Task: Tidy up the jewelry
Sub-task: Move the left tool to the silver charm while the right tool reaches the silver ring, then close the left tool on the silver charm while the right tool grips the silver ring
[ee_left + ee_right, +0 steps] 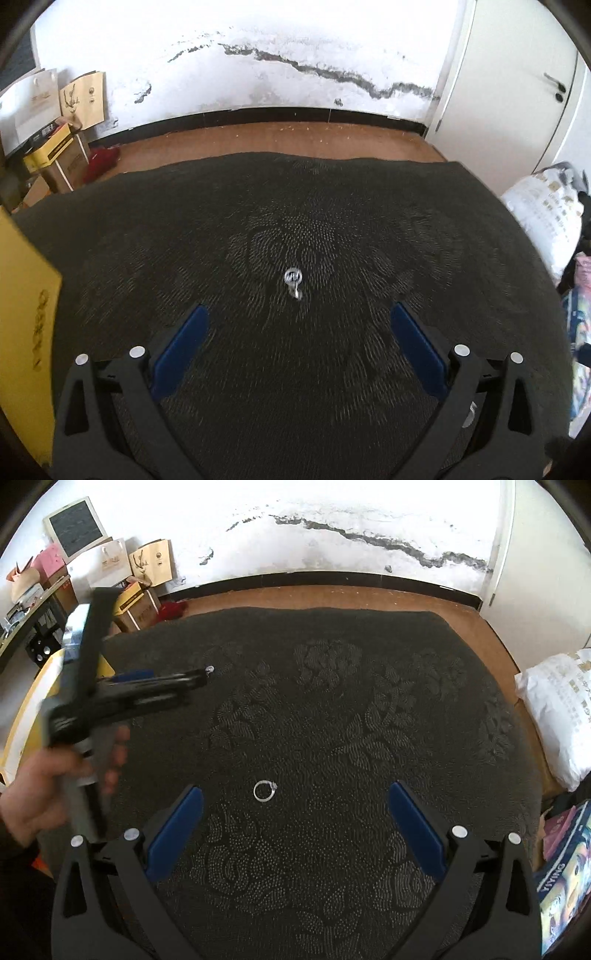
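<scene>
A small silver ring (293, 283) lies on the dark patterned cloth (295, 221), just ahead of my left gripper (297, 314), which is open and empty. In the right wrist view a second silver ring with a stone (265, 790) lies flat on the cloth (369, 701) between the fingertips of my right gripper (295, 794), open and empty. The left gripper (201, 675) shows there from the side at the left, held in a hand, its tip close to the first ring (209, 669).
A yellow box (26, 314) stands at the cloth's left edge. Cardboard boxes and paper bags (140, 572) stand by the far wall. A white plastic bag (557, 716) and a colourful box (565, 886) lie at the right. Wooden floor surrounds the cloth.
</scene>
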`<state>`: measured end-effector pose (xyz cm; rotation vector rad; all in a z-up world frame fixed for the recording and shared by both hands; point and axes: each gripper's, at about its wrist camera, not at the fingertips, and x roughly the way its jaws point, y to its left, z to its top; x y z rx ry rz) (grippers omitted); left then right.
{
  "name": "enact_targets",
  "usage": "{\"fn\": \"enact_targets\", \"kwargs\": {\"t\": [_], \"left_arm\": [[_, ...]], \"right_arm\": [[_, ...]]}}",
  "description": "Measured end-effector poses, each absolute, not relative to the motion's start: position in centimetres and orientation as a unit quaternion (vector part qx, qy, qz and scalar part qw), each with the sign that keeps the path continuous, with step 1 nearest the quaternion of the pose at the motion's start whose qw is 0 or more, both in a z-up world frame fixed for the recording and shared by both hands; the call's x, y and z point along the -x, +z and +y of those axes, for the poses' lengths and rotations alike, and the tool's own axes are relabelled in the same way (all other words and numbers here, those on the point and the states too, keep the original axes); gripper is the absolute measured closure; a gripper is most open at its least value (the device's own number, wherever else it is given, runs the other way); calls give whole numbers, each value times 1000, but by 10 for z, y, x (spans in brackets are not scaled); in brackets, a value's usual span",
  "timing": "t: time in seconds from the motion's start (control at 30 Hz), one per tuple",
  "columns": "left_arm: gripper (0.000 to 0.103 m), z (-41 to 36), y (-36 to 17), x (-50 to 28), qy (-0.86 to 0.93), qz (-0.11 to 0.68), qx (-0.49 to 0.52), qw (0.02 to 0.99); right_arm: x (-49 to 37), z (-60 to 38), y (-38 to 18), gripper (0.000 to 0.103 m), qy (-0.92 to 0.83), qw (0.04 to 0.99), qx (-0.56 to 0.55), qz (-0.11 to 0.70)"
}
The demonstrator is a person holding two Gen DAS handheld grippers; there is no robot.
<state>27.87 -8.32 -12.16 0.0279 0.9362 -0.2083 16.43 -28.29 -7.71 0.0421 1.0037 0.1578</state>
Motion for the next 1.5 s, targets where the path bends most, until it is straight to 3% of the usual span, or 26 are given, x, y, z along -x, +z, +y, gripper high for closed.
{"fn": "enact_targets", "kwargs": {"t": [0.1, 0.4, 0.5, 0.57, 0.7, 0.8, 1.3, 1.5], "left_arm": [[7, -89, -135, -292, -95, 451, -16, 887], [27, -100, -145, -296, -79, 444, -62, 891], [43, -104, -141, -298, -80, 450, -68, 887], [65, -109, -139, -296, -82, 444, -74, 889], [77, -119, -143, -297, -87, 436, -83, 892], [95, -120, -144, -295, -84, 433, -92, 893], [98, -100, -99, -263, -88, 411, -98, 902], [98, -81, -86, -239, -84, 440, -68, 892]], "right_arm": [[-169, -286, -74, 6, 80, 876, -20, 475], [-179, -304, -68, 6, 88, 870, -58, 482], [-179, -309, -64, 6, 91, 871, -75, 478], [-179, -313, -63, 6, 91, 872, -79, 475], [-179, -317, -66, 6, 82, 870, -81, 479], [-181, -322, -69, 6, 79, 868, -90, 482], [-181, -286, -108, 6, 121, 851, -34, 510], [-182, -258, -134, 6, 132, 844, 10, 520]]}}
